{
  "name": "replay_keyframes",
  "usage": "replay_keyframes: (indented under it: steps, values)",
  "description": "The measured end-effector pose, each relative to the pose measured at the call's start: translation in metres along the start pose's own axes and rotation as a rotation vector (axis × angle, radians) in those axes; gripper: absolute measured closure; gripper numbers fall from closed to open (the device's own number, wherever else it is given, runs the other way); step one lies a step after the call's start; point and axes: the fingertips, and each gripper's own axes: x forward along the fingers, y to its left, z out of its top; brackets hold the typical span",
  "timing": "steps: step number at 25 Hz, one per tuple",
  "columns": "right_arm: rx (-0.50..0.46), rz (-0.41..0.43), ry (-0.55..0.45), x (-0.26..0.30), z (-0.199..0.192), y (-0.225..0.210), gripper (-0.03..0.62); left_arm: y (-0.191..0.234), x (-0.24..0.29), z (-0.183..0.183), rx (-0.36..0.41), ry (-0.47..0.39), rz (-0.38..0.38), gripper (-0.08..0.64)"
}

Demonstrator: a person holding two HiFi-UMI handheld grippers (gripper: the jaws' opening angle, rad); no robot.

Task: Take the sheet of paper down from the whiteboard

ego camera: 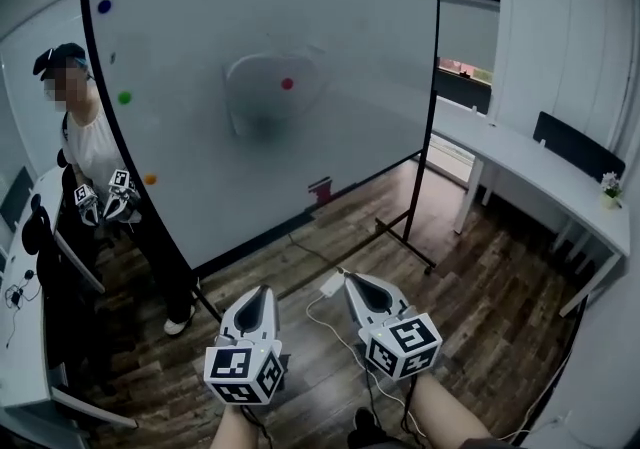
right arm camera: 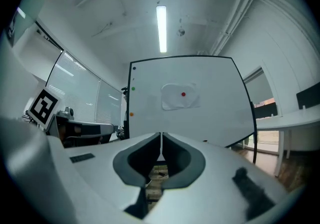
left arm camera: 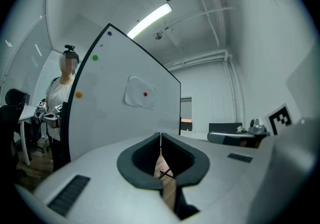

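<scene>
Paper point(ego camera: 262, 102) hanging on whiteboard point(ego camera: 380, 47), red magnet point(ego camera: 288, 83) pinning it mid-sheet. L gripper point(ego camera: 265, 290) & R gripper point(ego camera: 351, 280) pointing at board from well back, fingers point(left arm camera: 142, 160) pressed together, gripping nothing.

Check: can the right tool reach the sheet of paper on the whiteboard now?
Probably, after stepping closer: the right tool is shut and short of the whiteboard, but nothing stands between it and the sheet of paper under the red magnet.
</scene>
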Motion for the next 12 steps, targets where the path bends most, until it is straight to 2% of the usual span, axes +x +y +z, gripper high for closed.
replay_keyframes:
  steps: [5, 9, 12]
  values:
    - [-0.007, 0.067, -0.012, 0.05, 0.013, -0.048, 0.569, 0.012, 0.059, 0.016, -0.01, -0.025, 0.069, 0.541]
    - [-0.025, 0.13, -0.01, 0.087, 0.019, -0.068, 0.569, 0.027, 0.095, 0.03, 0.012, -0.032, 0.123, 0.541]
    - [-0.032, 0.148, -0.013, 0.113, 0.025, -0.08, 0.569, 0.037, 0.116, 0.036, 0.017, -0.025, 0.148, 0.541]
